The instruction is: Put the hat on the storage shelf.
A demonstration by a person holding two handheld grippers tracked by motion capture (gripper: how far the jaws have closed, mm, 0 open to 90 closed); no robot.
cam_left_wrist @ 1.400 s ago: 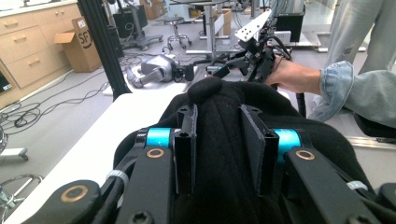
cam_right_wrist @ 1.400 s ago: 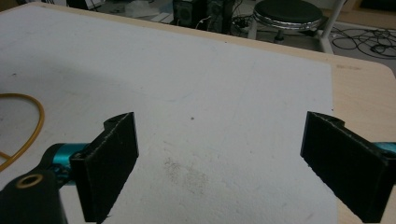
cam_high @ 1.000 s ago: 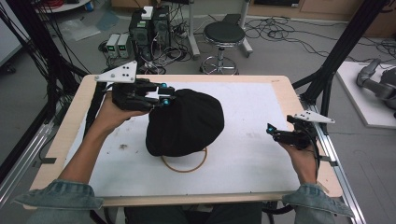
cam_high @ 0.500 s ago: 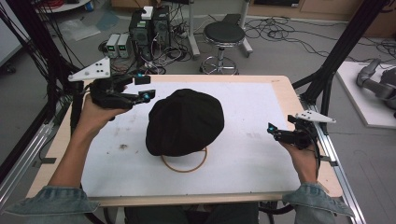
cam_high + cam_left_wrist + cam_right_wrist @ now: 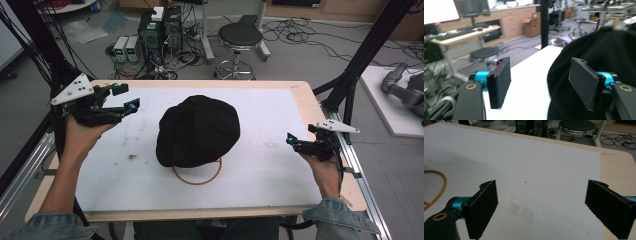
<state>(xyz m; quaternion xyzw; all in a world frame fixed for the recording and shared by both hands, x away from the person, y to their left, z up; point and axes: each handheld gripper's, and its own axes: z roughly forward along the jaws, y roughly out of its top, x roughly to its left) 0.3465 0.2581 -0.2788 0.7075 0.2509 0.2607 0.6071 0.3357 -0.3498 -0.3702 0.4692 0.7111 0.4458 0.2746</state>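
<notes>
A black flat cap (image 5: 197, 131) lies in the middle of the white table top (image 5: 280, 115), its near edge resting over a thin brown ring (image 5: 197, 177). My left gripper (image 5: 126, 97) hovers over the table's far left corner, well left of the cap. Its jaws have just been opening and hold nothing. In the left gripper view the cap (image 5: 599, 50) sits beyond the right-hand pad, and the left gripper (image 5: 541, 85) stands open. My right gripper (image 5: 290, 140) rests near the table's right edge, open and empty. The right gripper (image 5: 541, 207) looks along bare table, with the ring (image 5: 441, 182) at the left.
A black round stool (image 5: 240, 37) and computer boxes (image 5: 160, 30) with cables stand on the floor beyond the far edge. Black frame posts (image 5: 367, 55) rise at the table's right and left. A metal rail (image 5: 362, 180) runs along the right side.
My left gripper has let go of the cap's left edge, opened, and pulled away to the left. The cap has settled flat. The right gripper has stayed put.
</notes>
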